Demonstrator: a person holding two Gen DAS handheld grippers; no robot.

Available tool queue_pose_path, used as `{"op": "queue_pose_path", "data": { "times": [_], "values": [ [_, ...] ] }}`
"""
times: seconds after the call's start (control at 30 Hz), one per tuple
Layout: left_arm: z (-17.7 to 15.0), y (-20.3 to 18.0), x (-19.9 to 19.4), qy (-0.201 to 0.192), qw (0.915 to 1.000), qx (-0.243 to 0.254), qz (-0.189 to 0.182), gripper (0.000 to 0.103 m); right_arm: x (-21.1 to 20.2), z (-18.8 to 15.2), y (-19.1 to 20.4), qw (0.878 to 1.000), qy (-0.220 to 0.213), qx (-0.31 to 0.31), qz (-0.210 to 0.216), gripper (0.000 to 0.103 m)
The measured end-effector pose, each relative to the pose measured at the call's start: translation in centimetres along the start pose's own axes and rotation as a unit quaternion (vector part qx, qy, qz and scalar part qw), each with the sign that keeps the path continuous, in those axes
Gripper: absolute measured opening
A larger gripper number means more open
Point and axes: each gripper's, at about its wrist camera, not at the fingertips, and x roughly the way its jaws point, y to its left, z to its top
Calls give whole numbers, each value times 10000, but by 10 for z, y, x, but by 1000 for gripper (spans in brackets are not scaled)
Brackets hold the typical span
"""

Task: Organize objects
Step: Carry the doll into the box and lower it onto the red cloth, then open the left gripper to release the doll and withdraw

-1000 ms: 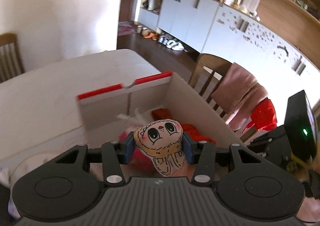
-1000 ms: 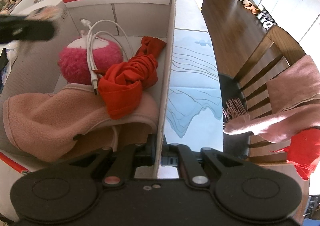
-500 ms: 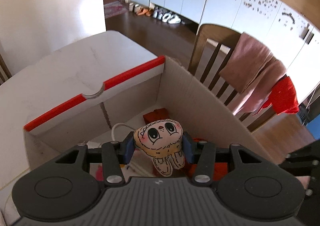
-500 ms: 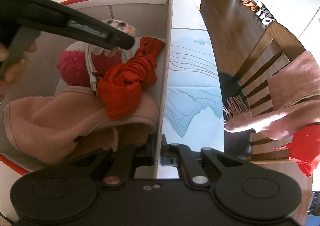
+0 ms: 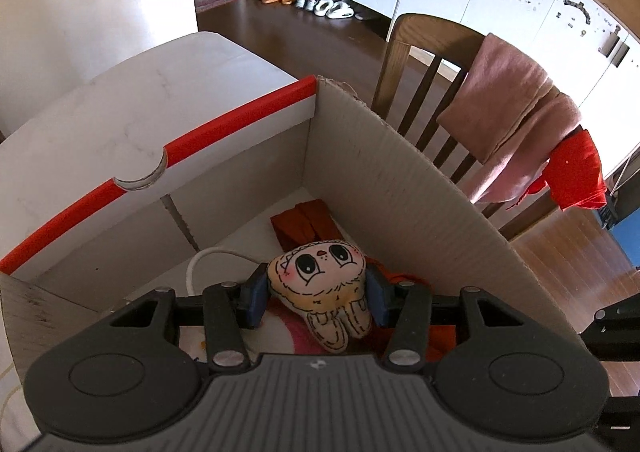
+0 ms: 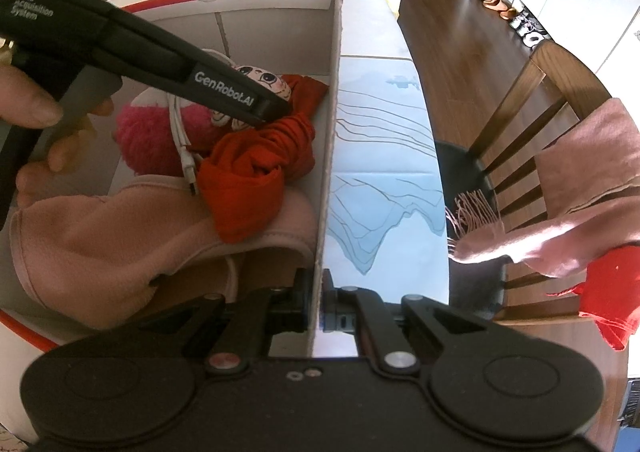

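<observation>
The small stuffed doll (image 5: pixel 318 284) is clamped between the blue pads of the left gripper (image 5: pixel 317 294), held inside the cardboard box (image 5: pixel 400 188) above its contents, w/ the face turned up. The box's right wall is pinched by the right gripper (image 6: pixel 316 298), jaws nearly closed on the cardboard edge. Inside the box, under the doll, a red cloth (image 6: pixel 256 164) is seen against the right wall, a white cable (image 6: pixel 182 140) draped over a pink fluffy item (image 6: pixel 140 132) next to it, and a pink fleece garment (image 6: pixel 100 236) at the near end. Outside the box, beyond its right wall, a chair (image 5: pixel 424 72) is hung w/ a pink towel (image 5: pixel 508 104).
</observation>
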Motion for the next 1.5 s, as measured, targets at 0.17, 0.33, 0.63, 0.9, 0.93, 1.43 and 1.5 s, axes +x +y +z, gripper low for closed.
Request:
{"op": "queue_pose_path", "data": {
  "times": [0.17, 0.33, 0.63, 0.9, 0.93, 1.43, 1.5],
  "values": [
    [-1, 0, -2, -44, 10000, 19, 31, 55, -1, -1, 0, 10000, -3, -12, -4, 4],
    [-4, 1, -12, -147, 9999, 5, -34, 64, -2, -1, 0, 10000, -4, -21, -11, 4],
    [-19, 5, -58, -558, 9982, -228, -44, 64, -3, -3, 0, 10000, 7, -89, -31, 4],
    [-48, 25, -116, -1031, 9917, -754, 109, 64, -5, -7, -1, 10000, 33, -88, -5, 6],
    [-53, 28, -123, -1074, 9908, -809, 123, 64, -5, -8, -1, 9999, 36, -108, -12, 6],
    [-147, 100, -195, -1385, 9738, -1637, 752, 75, -11, -7, 2, 9999, -32, -154, -58, 4],
    [-160, 112, -202, -1415, 9703, -1772, 841, 76, -13, -6, 2, 9998, -65, -166, -69, 4]
  ]
}}
